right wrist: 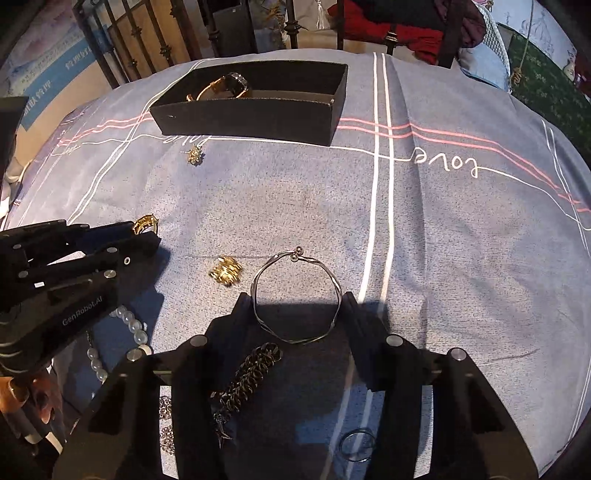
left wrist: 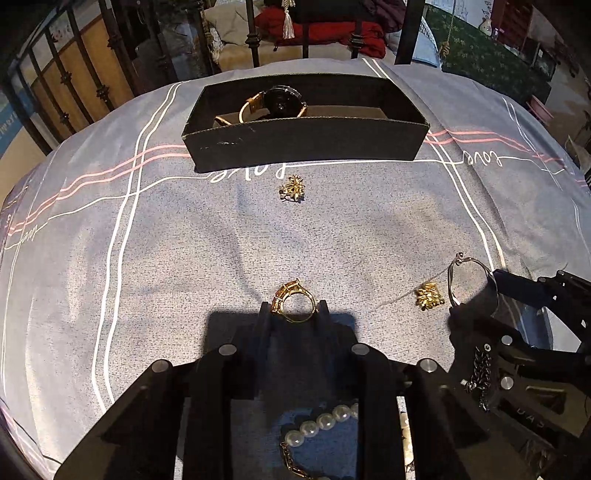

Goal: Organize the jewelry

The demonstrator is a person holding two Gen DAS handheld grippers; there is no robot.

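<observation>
My left gripper [left wrist: 293, 308] is shut on a gold ring [left wrist: 293, 301] with an amber stone, just above the blue-grey bedspread. My right gripper [right wrist: 297, 301] is shut on a silver bangle [right wrist: 295, 295]; the bangle also shows in the left wrist view [left wrist: 469, 280]. A black open box [left wrist: 306, 140] stands further back with a gold-strapped watch [left wrist: 277, 101] inside. The box also shows in the right wrist view [right wrist: 251, 114]. A gold flower earring [left wrist: 292, 188] lies in front of the box. A gold cluster piece [left wrist: 428, 295] lies between the grippers.
A pearl bracelet [left wrist: 321, 421] lies under my left gripper. A dark chain bracelet [right wrist: 251, 373] and a thin dark ring [right wrist: 356, 445] lie under my right gripper. A metal bed rail [left wrist: 255, 33] and red cloth [left wrist: 332, 29] stand behind the box.
</observation>
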